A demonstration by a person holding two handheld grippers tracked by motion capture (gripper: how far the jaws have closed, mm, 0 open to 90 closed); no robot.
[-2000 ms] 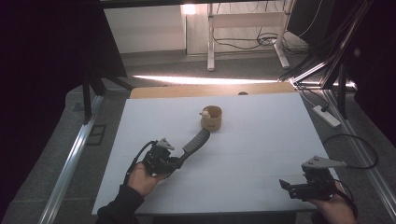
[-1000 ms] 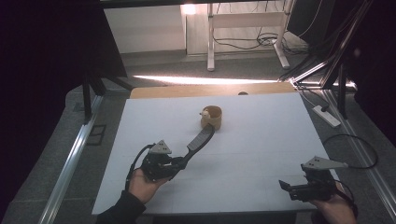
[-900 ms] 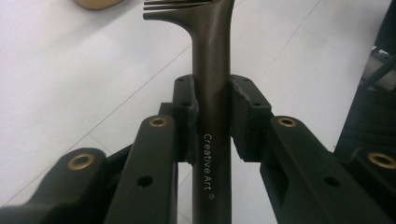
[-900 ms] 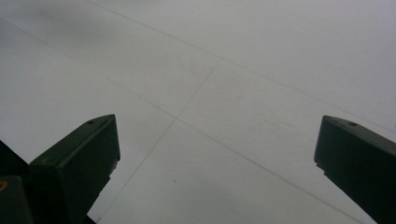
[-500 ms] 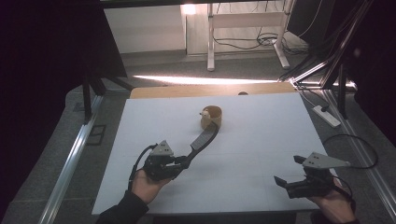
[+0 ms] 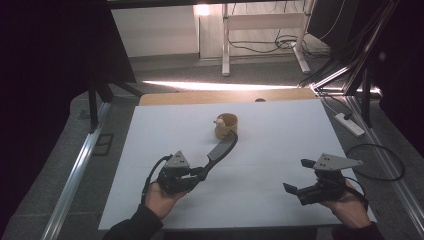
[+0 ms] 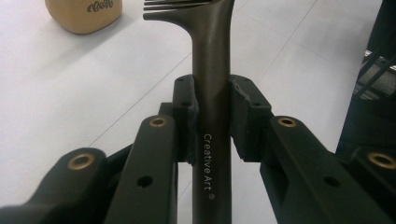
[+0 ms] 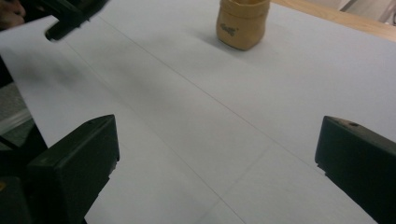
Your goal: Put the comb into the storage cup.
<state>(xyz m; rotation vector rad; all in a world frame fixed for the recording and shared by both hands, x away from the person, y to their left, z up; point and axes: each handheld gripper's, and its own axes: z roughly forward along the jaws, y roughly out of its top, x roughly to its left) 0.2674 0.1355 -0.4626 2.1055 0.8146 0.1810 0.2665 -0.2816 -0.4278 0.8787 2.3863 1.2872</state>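
Dark comb is sitting clamped in the left gripper jaws at lower centre, pointing at the tan cup; the right gripper jaws are standing apart.

White table, tan cup standing on it

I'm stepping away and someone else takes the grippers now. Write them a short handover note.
Left gripper: shut on the handle of the dark comb, teeth end raised and pointing toward the tan cup.
Right gripper: open, holding nothing, low over the near right part of the white table.
The tan cup stands upright at mid-table, with a small white thing at its rim; I cannot tell what it is.
Done: comb picked up and brought close to the cup.
Left: it probably goes into the cup; the comb is not in it yet. The right gripper could steady the cup.
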